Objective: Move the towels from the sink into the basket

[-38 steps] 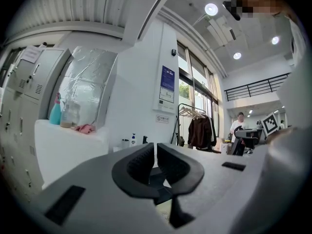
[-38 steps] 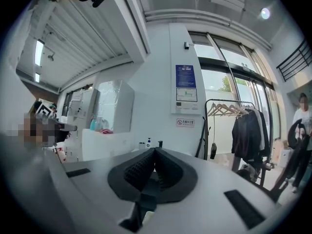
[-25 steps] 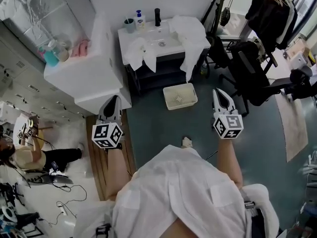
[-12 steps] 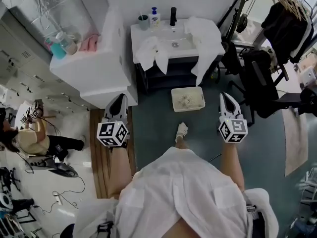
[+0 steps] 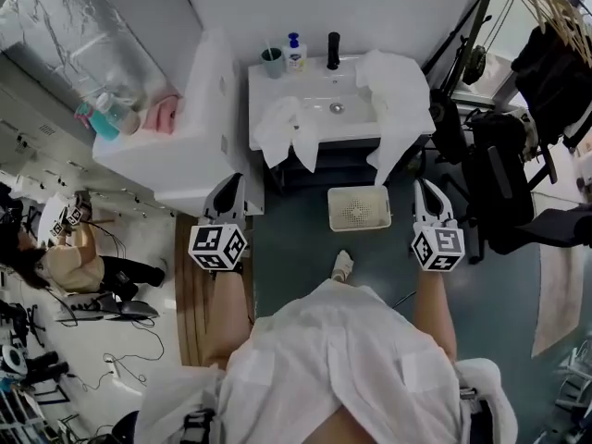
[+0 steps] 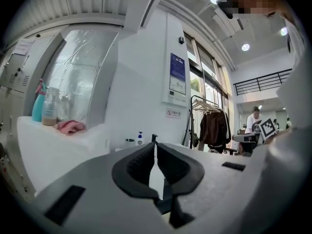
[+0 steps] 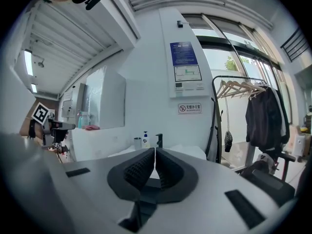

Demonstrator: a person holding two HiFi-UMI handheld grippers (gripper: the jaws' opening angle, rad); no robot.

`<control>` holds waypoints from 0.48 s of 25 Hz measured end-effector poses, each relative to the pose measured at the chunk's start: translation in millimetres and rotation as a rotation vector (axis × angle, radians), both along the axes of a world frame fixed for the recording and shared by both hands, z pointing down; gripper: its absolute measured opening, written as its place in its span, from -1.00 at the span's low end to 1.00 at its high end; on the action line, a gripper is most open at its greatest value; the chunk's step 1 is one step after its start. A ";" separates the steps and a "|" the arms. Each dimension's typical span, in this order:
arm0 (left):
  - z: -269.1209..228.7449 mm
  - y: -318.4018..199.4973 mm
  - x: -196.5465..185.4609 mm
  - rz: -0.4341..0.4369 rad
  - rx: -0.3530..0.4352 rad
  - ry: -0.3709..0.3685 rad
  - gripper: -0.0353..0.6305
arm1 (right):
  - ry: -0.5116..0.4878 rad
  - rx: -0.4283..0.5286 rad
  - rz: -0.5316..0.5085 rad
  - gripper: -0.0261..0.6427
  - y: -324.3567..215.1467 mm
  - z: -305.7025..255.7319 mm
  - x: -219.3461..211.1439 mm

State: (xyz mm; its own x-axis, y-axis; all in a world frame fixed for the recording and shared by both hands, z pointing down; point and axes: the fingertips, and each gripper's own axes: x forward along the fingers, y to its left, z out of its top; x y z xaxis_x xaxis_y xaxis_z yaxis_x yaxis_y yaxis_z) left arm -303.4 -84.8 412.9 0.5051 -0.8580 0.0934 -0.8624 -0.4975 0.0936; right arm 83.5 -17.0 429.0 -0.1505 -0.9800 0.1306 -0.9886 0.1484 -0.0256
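Note:
A white sink [image 5: 326, 93] stands against the far wall with a black tap [image 5: 333, 50]. One white towel [image 5: 283, 128] hangs over its front left edge. Another white towel [image 5: 398, 91] drapes over its right side. A cream perforated basket [image 5: 359, 208] sits on the floor in front of the sink. My left gripper [image 5: 228, 192] and right gripper [image 5: 428, 195] are both shut and hold nothing, well short of the sink. In the right gripper view the tap [image 7: 159, 140] and a towel [image 7: 187, 151] show beyond the shut jaws. In the left gripper view the tap [image 6: 154, 139] shows above the jaws.
A cup [image 5: 271, 62] and soap bottle [image 5: 295, 54] stand on the sink's back edge. A white cabinet [image 5: 176, 146] with bottles and a pink cloth [image 5: 165, 112] is left of the sink. Black chairs [image 5: 499, 169] and a clothes rack [image 5: 555, 54] fill the right. A person sits at far left [image 5: 65, 257].
The view has moved toward the sink: sink and basket sit lower and more central in the head view. Both grippers stay shut and level.

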 end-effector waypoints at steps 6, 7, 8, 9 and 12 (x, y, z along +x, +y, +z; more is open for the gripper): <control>-13.4 -54.6 44.0 -0.002 0.008 -0.025 -0.82 | 0.001 -0.012 -0.044 -0.83 -53.7 -1.8 34.5; -15.0 -63.6 51.3 -0.005 0.012 -0.028 -0.82 | 0.005 -0.014 -0.055 -0.83 -62.4 -1.4 39.8; -15.7 -72.1 58.7 -0.005 0.014 -0.032 -0.82 | 0.008 -0.017 -0.063 -0.83 -70.8 -0.8 45.1; -15.4 -79.8 65.8 -0.003 0.015 -0.037 -0.82 | 0.008 -0.019 -0.070 -0.83 -78.7 -0.2 50.0; -8.5 -101.8 83.9 0.007 0.008 -0.044 -0.82 | 0.009 -0.021 -0.091 -0.83 -101.9 1.8 60.6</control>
State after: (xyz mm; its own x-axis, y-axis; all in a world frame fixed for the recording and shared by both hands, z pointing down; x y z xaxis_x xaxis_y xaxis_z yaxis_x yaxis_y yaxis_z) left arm -219.5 -186.6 404.4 0.5070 -0.8551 0.1087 -0.8619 -0.5044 0.0517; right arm 144.1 -119.0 430.8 -0.2378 -0.9592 0.1528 -0.9712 0.2374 -0.0210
